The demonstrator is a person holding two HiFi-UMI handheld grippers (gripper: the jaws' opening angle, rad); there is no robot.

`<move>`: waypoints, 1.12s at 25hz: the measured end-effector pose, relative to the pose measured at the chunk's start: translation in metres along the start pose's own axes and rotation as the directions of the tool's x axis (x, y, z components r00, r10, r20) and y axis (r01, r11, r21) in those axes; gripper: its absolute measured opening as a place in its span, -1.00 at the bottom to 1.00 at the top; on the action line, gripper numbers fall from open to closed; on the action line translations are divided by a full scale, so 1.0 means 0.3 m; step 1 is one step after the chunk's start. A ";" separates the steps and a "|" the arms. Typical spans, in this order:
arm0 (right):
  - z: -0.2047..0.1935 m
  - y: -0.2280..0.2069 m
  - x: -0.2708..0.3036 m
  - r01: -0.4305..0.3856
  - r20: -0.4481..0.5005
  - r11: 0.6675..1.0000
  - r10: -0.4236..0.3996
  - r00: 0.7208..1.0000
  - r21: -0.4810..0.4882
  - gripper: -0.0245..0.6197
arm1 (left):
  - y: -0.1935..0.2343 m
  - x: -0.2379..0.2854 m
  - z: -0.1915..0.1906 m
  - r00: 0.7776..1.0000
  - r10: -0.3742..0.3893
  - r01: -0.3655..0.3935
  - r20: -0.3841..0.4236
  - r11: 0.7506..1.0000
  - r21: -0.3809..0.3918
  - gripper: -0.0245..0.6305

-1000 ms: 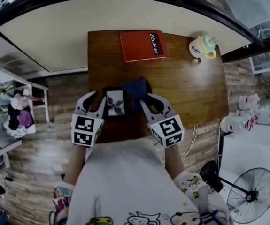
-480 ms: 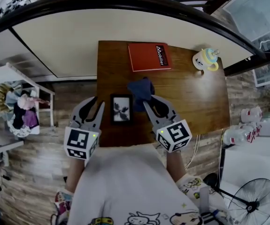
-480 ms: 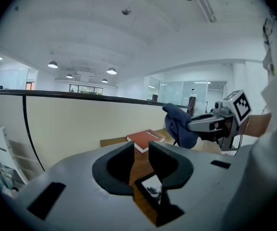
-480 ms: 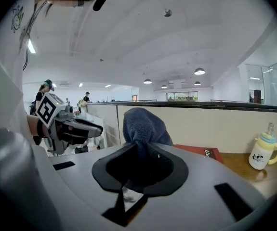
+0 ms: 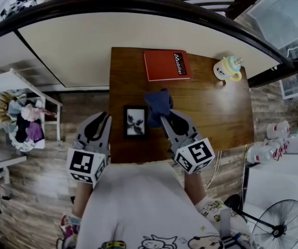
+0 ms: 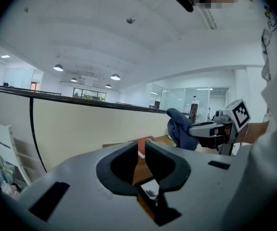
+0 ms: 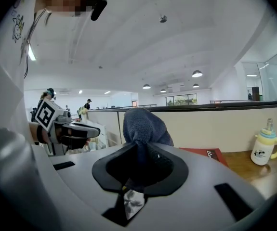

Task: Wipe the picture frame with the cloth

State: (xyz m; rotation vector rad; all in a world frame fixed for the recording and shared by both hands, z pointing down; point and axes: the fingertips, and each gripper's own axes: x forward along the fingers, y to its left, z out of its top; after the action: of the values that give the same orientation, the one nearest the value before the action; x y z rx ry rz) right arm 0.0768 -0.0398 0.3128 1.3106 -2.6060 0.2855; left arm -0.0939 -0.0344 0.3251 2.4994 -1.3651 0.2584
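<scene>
The right gripper (image 5: 167, 119) clamped the cloth (image 5: 158, 101) at centre, beside the frame (image 5: 135, 122); the empty left gripper (image 5: 99, 122) was closing, lower left.

The near end of the cloth (image 5: 158, 101) is buried in the right tool (image 5: 168, 117); print on the red book (image 5: 166, 65) is too small to read.

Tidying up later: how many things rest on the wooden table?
3: a red book at the far edge, a baby bottle far right, a picture frame near the front. Held cloth may hide more.

The cloth (image 5: 158, 102) looks fleecy, the table (image 5: 216, 108) polished wood.
</scene>
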 end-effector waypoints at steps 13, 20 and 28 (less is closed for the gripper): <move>-0.025 -0.015 -0.029 0.026 -0.006 1.000 -0.026 1.000 0.009 -0.78 | -0.017 -0.001 0.011 1.000 -0.013 0.013 0.017 1.000 -0.003 -0.91; -0.031 -0.033 -0.030 0.031 -0.009 0.999 -0.031 0.999 0.012 -0.78 | -0.027 0.010 0.009 1.000 -0.021 0.021 0.000 1.000 0.008 -0.91; -0.037 -0.038 -0.027 0.044 -0.018 0.999 -0.044 0.999 0.016 -0.78 | -0.027 0.019 0.009 1.000 -0.029 0.029 -0.006 1.000 0.012 -0.91</move>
State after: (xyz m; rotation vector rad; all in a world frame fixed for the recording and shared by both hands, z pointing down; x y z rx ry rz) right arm 0.0920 -0.0373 0.3220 1.3623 -2.5616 0.3103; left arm -0.0838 -0.0357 0.3229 2.5241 -1.3273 0.2682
